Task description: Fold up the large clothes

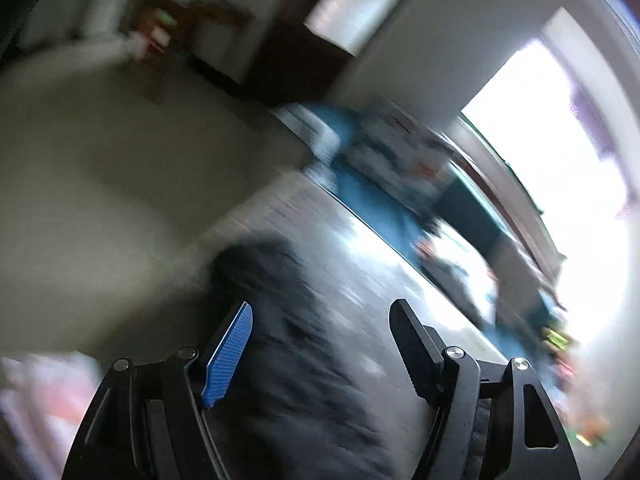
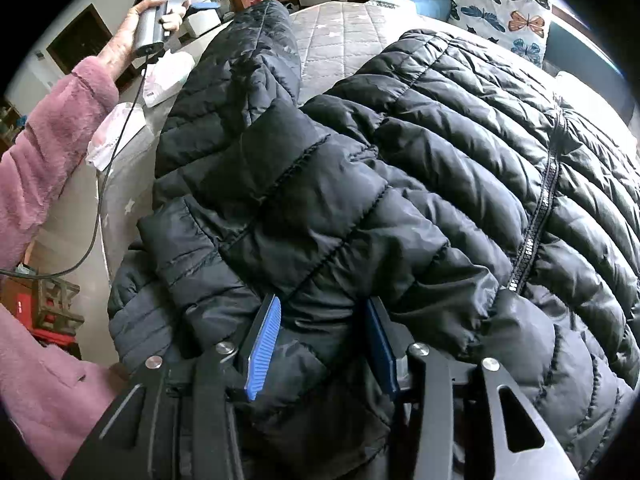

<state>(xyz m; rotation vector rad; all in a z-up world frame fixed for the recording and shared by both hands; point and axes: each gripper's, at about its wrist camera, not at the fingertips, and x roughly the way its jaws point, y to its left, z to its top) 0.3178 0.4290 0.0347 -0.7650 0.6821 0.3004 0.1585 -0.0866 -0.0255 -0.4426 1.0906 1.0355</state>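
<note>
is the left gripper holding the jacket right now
No, the left gripper is lifted with its jaws apart and empty, above the black puffer jacket on the bed.

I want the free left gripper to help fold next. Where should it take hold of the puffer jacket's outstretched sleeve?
Probably at the far cuff end of the sleeve, coming from the mattress's left edge: it lies stretched out and uncovered there, a narrow quilted tube that open jaws could straddle.

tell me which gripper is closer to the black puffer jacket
Right. The right gripper sits on the black puffer jacket, its fingers either side of a fold. The left gripper is lifted clear above the sleeve, jaws open and empty.
</note>
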